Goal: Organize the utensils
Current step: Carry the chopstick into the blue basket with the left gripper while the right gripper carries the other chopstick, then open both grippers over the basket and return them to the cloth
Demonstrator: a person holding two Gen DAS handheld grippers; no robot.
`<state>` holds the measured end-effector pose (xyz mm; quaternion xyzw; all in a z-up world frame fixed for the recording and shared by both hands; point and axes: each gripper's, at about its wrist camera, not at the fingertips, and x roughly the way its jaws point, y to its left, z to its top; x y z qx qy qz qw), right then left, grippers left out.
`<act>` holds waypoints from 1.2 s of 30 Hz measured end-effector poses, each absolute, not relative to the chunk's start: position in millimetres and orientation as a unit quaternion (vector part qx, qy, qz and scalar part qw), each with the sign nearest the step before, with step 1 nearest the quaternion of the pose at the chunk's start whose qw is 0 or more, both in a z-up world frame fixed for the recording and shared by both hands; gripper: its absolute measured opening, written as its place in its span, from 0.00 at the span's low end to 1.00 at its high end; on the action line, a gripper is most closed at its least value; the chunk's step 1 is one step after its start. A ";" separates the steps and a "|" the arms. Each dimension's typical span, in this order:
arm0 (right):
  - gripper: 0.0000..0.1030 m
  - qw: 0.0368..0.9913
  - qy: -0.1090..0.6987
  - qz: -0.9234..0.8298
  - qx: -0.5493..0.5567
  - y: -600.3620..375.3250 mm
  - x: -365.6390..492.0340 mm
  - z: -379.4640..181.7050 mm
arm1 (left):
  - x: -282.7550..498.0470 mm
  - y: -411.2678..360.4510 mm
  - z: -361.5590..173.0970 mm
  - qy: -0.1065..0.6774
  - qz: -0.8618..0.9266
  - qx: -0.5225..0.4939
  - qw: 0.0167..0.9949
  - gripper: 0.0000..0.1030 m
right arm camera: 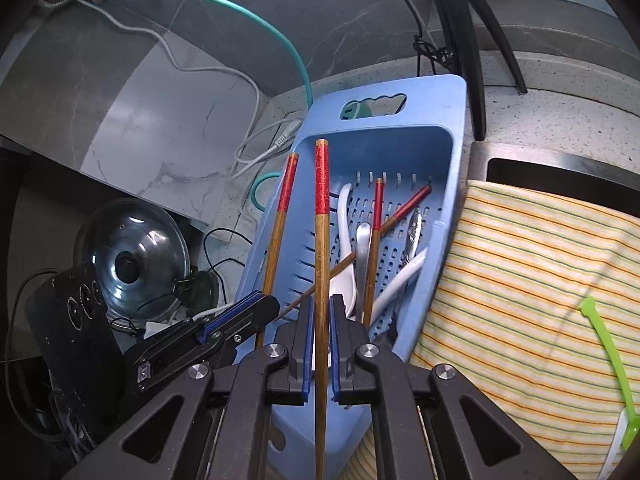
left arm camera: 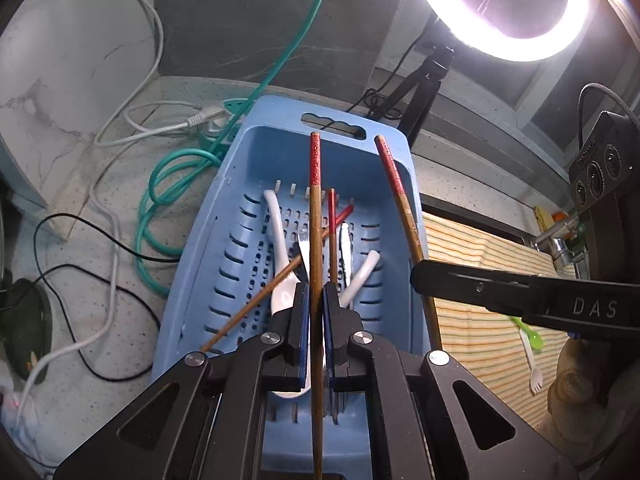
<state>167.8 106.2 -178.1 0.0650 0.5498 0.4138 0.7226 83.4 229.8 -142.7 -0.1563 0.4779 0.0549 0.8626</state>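
Observation:
A blue slotted basket (left arm camera: 240, 208) (right arm camera: 448, 168) holds two red-topped bamboo chopsticks (left arm camera: 332, 216) (right arm camera: 378, 208), white spoons (left arm camera: 276, 220) (right arm camera: 344, 212) and a metal spoon (right arm camera: 362, 240). My left gripper (left arm camera: 316, 292) is shut on a red-topped chopstick (left arm camera: 315, 184) above the basket. My right gripper (right arm camera: 321, 308) is shut on another red-topped chopstick (right arm camera: 321, 184) above the basket. The right gripper also shows in the left wrist view (left arm camera: 424, 276) with its chopstick (left arm camera: 394, 180). The left gripper shows in the right wrist view (right arm camera: 256, 308) with its chopstick (right arm camera: 286, 184).
A striped yellow cloth (left arm camera: 480, 280) (right arm camera: 520, 280) lies right of the basket with a green-and-white fork (left arm camera: 530, 344) (right arm camera: 608, 344) on it. Teal and white cables (left arm camera: 160, 184) lie left. A ring light on a tripod (left arm camera: 500, 8) stands behind. A glass lid (right arm camera: 132, 252) lies left.

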 end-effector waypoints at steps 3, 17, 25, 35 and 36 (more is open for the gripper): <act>0.09 0.727 0.546 0.413 0.057 109.5 166.0 -176.0 | 85.9 234.2 -142.4 0.476 0.058 -0.161 0.863 0.05; 0.10 0.733 0.536 0.417 0.036 98.0 163.3 -165.9 | 78.7 233.6 -132.2 0.468 0.062 -0.163 0.866 0.09; 0.10 0.741 0.527 0.416 0.033 55.1 165.9 -148.9 | 69.1 207.2 -122.7 0.462 0.042 -0.154 0.873 0.09; 0.22 0.760 0.515 0.396 0.016 -35.1 179.0 -131.0 | 57.4 149.4 -115.1 0.461 0.001 -0.141 0.876 0.13; 0.22 0.760 0.517 0.393 0.015 -43.3 180.6 -131.0 | 56.4 141.7 -116.0 0.463 -0.005 -0.139 0.875 0.13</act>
